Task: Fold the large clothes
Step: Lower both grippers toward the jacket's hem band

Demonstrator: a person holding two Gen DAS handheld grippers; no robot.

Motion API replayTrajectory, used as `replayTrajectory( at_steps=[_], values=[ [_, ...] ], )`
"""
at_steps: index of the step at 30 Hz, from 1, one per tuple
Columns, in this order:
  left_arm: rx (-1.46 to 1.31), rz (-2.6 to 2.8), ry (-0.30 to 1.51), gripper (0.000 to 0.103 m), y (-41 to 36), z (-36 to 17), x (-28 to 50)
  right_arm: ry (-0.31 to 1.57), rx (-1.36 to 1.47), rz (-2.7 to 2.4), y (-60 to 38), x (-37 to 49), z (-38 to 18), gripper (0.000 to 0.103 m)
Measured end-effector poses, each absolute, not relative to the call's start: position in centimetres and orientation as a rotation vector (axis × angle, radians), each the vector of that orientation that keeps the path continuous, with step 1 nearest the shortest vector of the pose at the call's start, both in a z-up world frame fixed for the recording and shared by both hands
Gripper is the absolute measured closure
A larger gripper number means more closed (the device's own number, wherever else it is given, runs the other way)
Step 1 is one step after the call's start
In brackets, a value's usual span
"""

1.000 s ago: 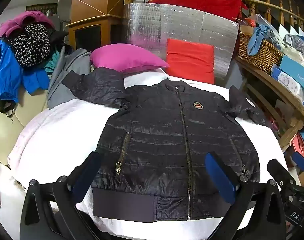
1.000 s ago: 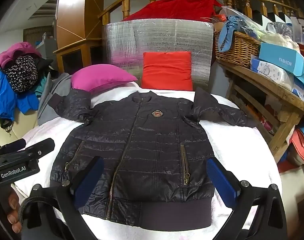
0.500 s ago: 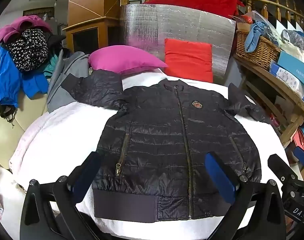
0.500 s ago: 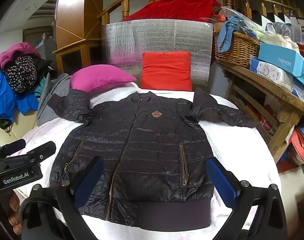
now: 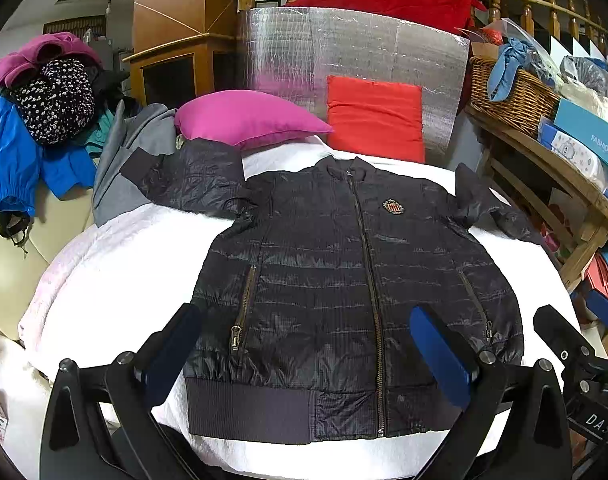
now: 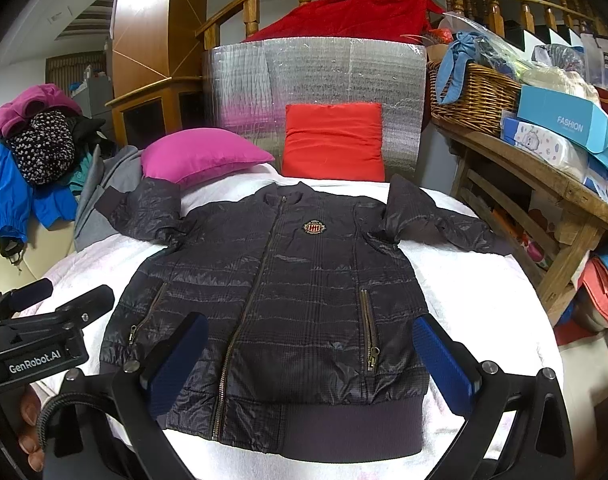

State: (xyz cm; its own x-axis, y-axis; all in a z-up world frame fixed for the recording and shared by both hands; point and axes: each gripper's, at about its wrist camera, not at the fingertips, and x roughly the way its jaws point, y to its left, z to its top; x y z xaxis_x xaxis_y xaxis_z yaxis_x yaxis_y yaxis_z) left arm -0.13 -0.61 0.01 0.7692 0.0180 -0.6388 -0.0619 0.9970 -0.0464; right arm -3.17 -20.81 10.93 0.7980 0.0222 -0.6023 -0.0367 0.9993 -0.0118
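A black quilted jacket (image 5: pixel 344 280) lies flat, zipped, front up, on a white blanket (image 5: pixel 116 264), collar away from me, both sleeves spread out. It also shows in the right wrist view (image 6: pixel 288 300). My left gripper (image 5: pixel 304 344) is open and empty, held above the jacket's hem. My right gripper (image 6: pixel 312 356) is open and empty, also above the hem. The left gripper's body shows at the left edge of the right wrist view (image 6: pixel 36 344).
A magenta pillow (image 5: pixel 244 118) and a red cushion (image 5: pixel 374 116) lie behind the collar before a silver foil panel (image 5: pixel 344 52). A clothes pile (image 5: pixel 36 112) sits at left. A wooden shelf (image 5: pixel 544 164) with basket and boxes stands at right.
Both grippers have shifted slightly, so the jacket sits a bit differently in each view. The jacket itself has not moved and both grippers stay open.
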Motion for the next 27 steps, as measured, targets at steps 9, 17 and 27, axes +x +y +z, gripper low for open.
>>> replayTrajectory(
  at_steps=[9,17,27],
  values=[
    [-0.063,0.045,0.693,0.000,-0.7,-0.1,-0.2,0.646,-0.023,0.031,-20.8,-3.3,10.9,0.000],
    [-0.063,0.043,0.695,0.000,-0.7,-0.1,-0.1,0.646,-0.022,0.032,-20.9,-3.3,10.7,0.000],
    [-0.052,0.042,0.715,0.000,-0.9,-0.9,0.6,0.666,-0.024,0.035,-20.7,-2.5,9.7,0.000]
  ],
)
